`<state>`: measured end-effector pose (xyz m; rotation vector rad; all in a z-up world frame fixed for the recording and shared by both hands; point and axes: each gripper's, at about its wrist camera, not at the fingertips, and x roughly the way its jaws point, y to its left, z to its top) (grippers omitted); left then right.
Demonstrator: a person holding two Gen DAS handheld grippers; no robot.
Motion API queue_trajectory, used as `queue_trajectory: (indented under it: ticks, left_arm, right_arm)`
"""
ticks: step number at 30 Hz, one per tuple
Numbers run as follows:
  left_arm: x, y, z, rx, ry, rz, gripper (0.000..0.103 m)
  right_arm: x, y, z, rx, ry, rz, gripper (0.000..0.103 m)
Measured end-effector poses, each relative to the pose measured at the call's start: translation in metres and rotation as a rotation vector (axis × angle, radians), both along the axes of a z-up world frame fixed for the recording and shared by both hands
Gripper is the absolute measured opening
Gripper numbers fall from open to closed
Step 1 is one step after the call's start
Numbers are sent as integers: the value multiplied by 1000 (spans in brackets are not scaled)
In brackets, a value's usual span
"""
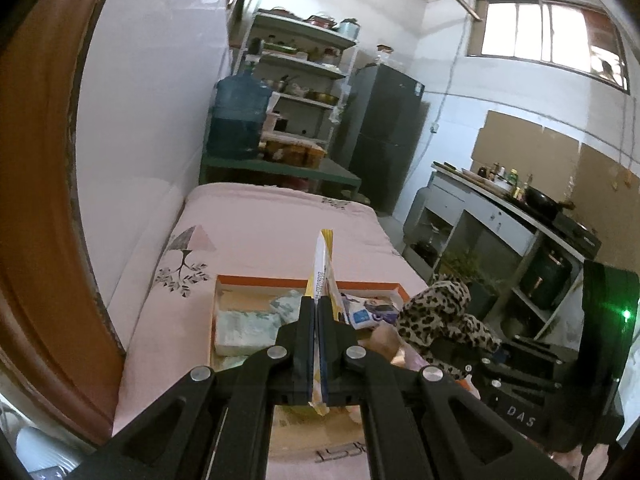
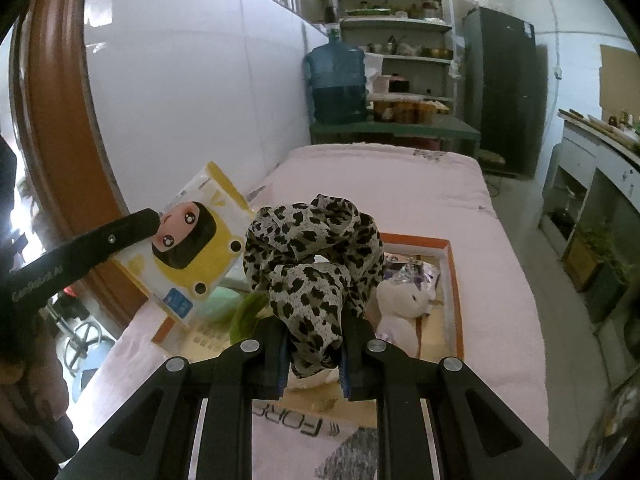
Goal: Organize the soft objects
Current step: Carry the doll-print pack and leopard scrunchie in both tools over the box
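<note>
Here, two tools: left tool (image 1: 319,312) pinching one tissue pack (image 1: 323,264), right tool (image 2: 314,340) pinching one leopard-print scarf (image 2: 316,248), box (image 2: 448,248) contents partly hidden.

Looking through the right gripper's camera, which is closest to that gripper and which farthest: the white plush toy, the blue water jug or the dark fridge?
1. White plush toy: in the orange-rimmed box, just right of the right gripper.
2. Blue water jug: past the bed's far end, left.
3. Dark fridge: far right; close to the jug's depth.
</note>
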<state>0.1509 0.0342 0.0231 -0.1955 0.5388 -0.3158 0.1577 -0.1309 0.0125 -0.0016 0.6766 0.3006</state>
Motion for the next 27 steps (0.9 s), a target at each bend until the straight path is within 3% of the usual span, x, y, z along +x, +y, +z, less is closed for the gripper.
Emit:
queue_trajectory:
  ticks: [27]
  left_arm:
    - [75,0,-44,-20,122,14,2]
  right_arm:
    - [70,14,-45,-44,88,38,19]
